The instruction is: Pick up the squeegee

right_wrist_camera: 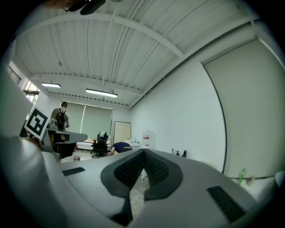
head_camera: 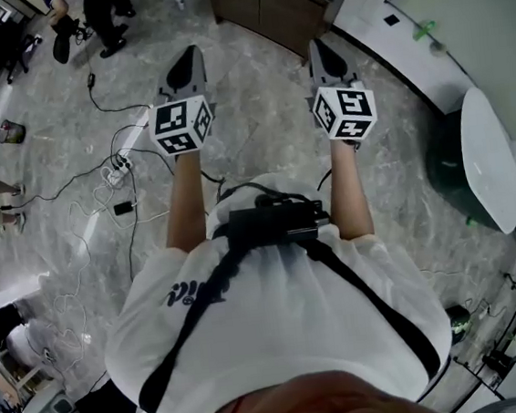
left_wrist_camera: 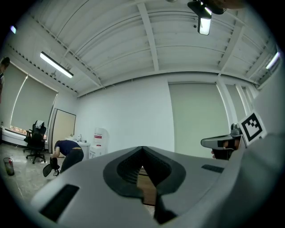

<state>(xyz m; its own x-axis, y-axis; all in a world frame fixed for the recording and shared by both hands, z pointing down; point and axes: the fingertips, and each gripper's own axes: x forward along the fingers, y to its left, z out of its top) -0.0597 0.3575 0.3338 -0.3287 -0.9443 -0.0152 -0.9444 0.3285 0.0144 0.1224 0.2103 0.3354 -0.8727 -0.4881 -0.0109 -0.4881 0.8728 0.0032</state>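
Note:
No squeegee shows in any view. In the head view my left gripper (head_camera: 190, 54) and right gripper (head_camera: 318, 48) are held out side by side above a marbled floor (head_camera: 259, 127), both pointing level toward a brown wooden cabinet (head_camera: 265, 8). The left gripper (left_wrist_camera: 142, 148) has its jaws meeting at the tips with nothing between them. The right gripper (right_wrist_camera: 143, 152) is also shut and empty. Each gripper view catches the other gripper at its edge, the right gripper (left_wrist_camera: 221, 142) and the left gripper (right_wrist_camera: 67, 136).
Cables and a power strip (head_camera: 117, 170) lie on the floor at the left. A white rounded fixture (head_camera: 491, 158) and a glass partition with a small green thing (head_camera: 426, 30) stand at the right. A person bends over (left_wrist_camera: 67, 153) near an office chair (left_wrist_camera: 35, 142).

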